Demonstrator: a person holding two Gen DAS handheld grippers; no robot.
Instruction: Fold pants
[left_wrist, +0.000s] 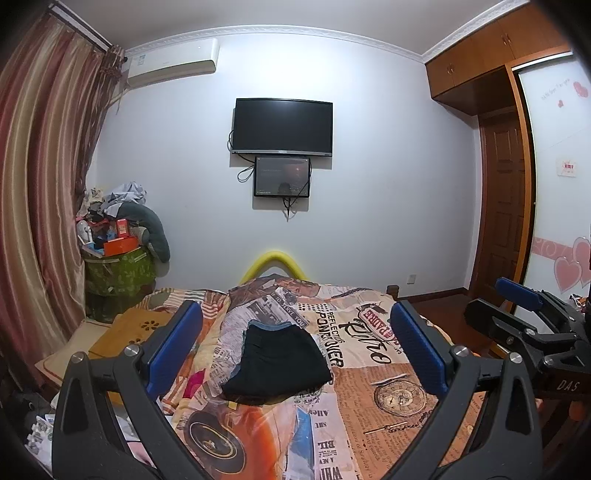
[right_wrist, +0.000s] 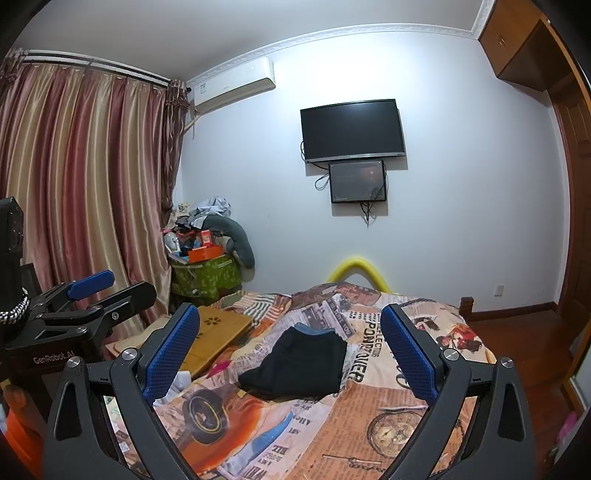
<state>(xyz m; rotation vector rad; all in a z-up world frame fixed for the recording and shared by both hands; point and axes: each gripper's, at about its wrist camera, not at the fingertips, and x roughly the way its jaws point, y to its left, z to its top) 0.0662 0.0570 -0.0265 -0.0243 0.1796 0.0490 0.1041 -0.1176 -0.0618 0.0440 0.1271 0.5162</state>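
Note:
A pair of dark pants (left_wrist: 279, 360), folded into a compact rectangle with a blue waistband edge at the far side, lies on the patterned bedspread (left_wrist: 369, 376). It also shows in the right wrist view (right_wrist: 301, 363). My left gripper (left_wrist: 295, 347) is open and empty, held above the bed short of the pants. My right gripper (right_wrist: 290, 349) is open and empty, also short of the pants. The right gripper shows at the right edge of the left wrist view (left_wrist: 517, 306); the left gripper shows at the left of the right wrist view (right_wrist: 99, 291).
A wooden lap tray (right_wrist: 218, 338) lies on the bed's left side. A green bin piled with clutter (right_wrist: 205, 271) stands in the far left corner by the curtain (right_wrist: 85, 192). A yellow foam arc (right_wrist: 356, 271) sits at the bed's far end. A wardrobe (left_wrist: 498, 147) is at right.

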